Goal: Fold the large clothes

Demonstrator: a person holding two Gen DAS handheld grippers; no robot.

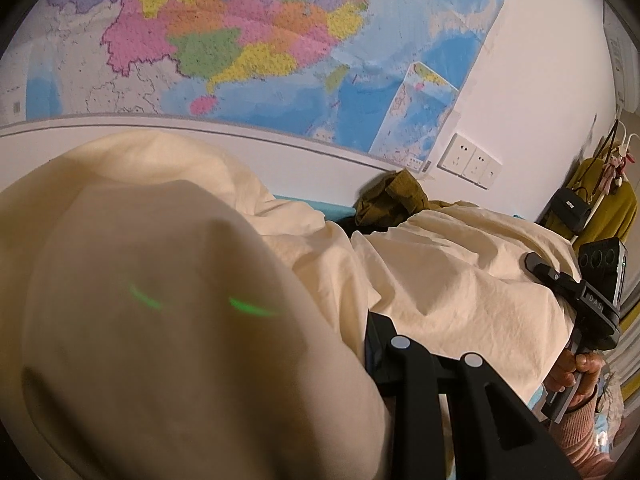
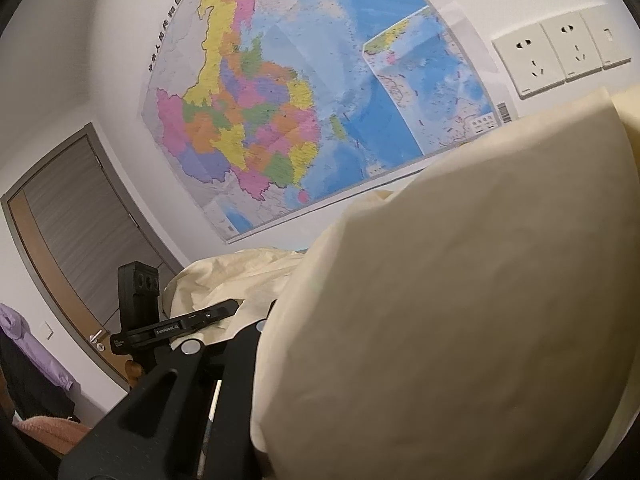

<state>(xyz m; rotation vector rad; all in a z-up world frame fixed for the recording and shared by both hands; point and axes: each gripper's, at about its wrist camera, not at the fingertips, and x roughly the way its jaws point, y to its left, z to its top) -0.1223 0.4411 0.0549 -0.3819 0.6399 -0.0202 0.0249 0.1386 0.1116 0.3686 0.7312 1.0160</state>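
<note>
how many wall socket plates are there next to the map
3 wall plates in a row right of the map: left, middle, right, partly cut by the frame edge; more may be hidden.

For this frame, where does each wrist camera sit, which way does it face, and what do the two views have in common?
Left wrist: on the left gripper, facing the wall map over the lifted cream garment; the right gripper and the hand holding it show at right.
Right wrist: on the right gripper, facing the same map, cloth draped close; the left gripper shows at left.
Shared: map, wall sockets, garment, each other's gripper.
</note>
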